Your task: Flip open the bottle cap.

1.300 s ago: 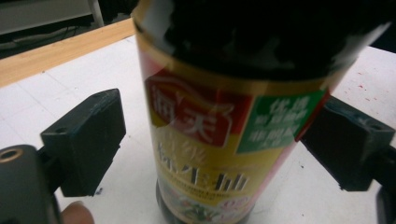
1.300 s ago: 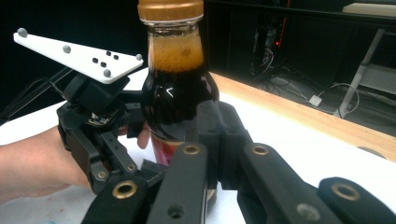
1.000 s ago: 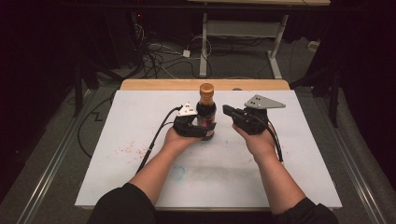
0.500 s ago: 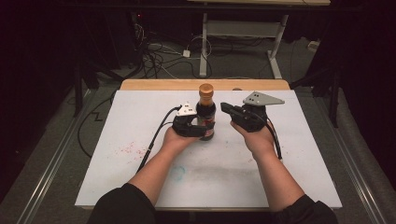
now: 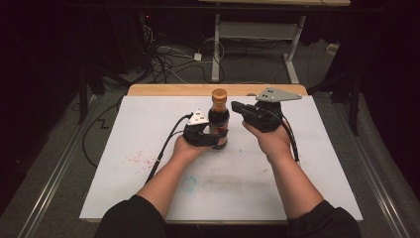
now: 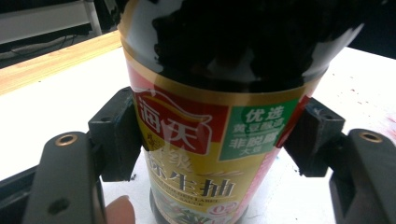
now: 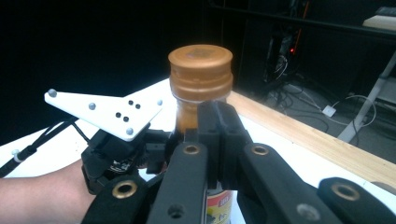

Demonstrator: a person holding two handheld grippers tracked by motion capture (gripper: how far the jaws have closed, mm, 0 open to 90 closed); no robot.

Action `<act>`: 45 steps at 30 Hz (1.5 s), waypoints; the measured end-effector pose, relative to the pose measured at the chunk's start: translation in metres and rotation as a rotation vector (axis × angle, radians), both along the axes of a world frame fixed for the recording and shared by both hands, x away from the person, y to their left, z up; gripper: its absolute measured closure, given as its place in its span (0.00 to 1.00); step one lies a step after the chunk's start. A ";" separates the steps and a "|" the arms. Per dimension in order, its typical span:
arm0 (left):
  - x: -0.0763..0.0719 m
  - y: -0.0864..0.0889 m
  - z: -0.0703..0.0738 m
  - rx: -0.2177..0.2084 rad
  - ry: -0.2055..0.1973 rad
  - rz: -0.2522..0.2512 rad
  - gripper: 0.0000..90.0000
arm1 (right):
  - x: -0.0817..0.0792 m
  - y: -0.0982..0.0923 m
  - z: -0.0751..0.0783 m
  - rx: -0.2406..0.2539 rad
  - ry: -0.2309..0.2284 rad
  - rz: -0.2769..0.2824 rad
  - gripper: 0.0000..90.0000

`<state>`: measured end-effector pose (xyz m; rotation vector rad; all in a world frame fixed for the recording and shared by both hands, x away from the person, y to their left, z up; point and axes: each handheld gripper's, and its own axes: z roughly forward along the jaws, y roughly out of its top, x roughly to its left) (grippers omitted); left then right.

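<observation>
A dark glass sauce bottle with a red, gold and green paper label (image 5: 218, 124) stands upright near the middle of the white table top (image 5: 148, 139), slightly toward its far edge. Its long axis is vertical, and a bronze-coloured screw cap (image 5: 219, 94) sits on top.

The left gripper (image 5: 214, 139) holds the bottle low on the body. In the left gripper view, the two black pads (image 6: 116, 135) sit on opposite sides of the label, and the jaws have just been closing on the glass between them. The bottle's base appears to rest on the table.

The right gripper (image 7: 218, 126) is just to the right of the bottle's neck, level with the cap. Its jaws are pressed together with nothing between them. In the right gripper view, the closed tips point at the neck directly below the cap (image 7: 201, 70); I cannot tell whether they touch it.

Judgement: the cap lies straight ahead of and slightly above the right fingertips. Because the left hand is steadying the body, the right hand is both free and nearer to the cap. Its jaws would have to open before they could take the cap.

Beyond the far edge of the white surface is a strip of pale wood table edge (image 5: 168, 89). Cables lie on the floor behind it (image 5: 168, 54).
</observation>
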<state>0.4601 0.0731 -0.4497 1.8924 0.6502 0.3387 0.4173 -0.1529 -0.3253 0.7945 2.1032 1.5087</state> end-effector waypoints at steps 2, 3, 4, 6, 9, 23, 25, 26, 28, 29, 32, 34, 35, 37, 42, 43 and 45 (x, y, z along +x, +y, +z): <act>0.000 0.000 0.000 -0.001 0.001 0.000 0.31 | 0.001 0.002 0.003 -0.007 0.001 0.004 1.00; 0.000 0.000 0.000 -0.001 0.001 0.001 0.31 | 0.001 0.002 0.003 -0.007 0.001 0.004 1.00; 0.000 0.000 0.000 0.001 0.000 0.002 0.31 | 0.001 0.004 0.006 -0.012 -0.002 0.007 1.00; 0.000 0.000 0.000 -0.001 -0.001 0.004 0.31 | 0.002 0.006 0.008 -0.018 -0.001 0.013 1.00; -0.001 0.000 0.000 0.001 -0.003 0.006 0.32 | 0.003 0.008 0.011 -0.029 0.011 0.017 1.00; -0.002 -0.001 0.000 0.010 -0.006 0.014 0.32 | 0.012 0.014 0.012 -0.054 0.052 0.027 1.00; -0.003 -0.002 0.001 0.020 -0.010 0.016 0.32 | 0.012 0.014 0.013 -0.052 0.052 0.027 1.00; -0.003 -0.002 0.001 0.022 -0.011 0.017 0.32 | 0.012 0.014 0.013 -0.052 0.051 0.026 1.00; -0.003 -0.002 0.001 0.023 -0.013 0.017 0.32 | 0.012 0.014 0.014 -0.057 0.049 0.024 1.00; -0.004 -0.003 0.001 0.025 -0.016 0.015 0.32 | 0.012 0.013 0.015 -0.060 0.045 0.026 1.00; -0.004 -0.003 0.001 0.030 -0.018 0.020 0.32 | 0.011 0.014 0.016 -0.061 0.049 0.023 1.00; -0.004 -0.003 0.002 0.033 -0.020 0.023 0.32 | 0.010 0.015 0.017 -0.071 0.048 0.022 1.00; -0.005 -0.004 0.002 0.034 -0.022 0.023 0.32 | 0.010 0.016 0.018 -0.080 0.044 0.022 1.00; -0.005 -0.004 0.002 0.038 -0.028 0.028 0.32 | 0.010 0.016 0.018 -0.082 0.046 0.019 1.00; -0.007 -0.005 0.002 0.048 -0.036 0.035 0.33 | 0.010 0.015 0.019 -0.093 0.047 0.021 1.00; -0.007 -0.005 0.002 0.048 -0.036 0.035 0.33 | 0.010 0.015 0.019 -0.093 0.047 0.021 1.00; -0.007 -0.005 0.002 0.050 -0.035 0.038 0.33 | 0.010 0.016 0.020 -0.100 0.046 0.020 1.00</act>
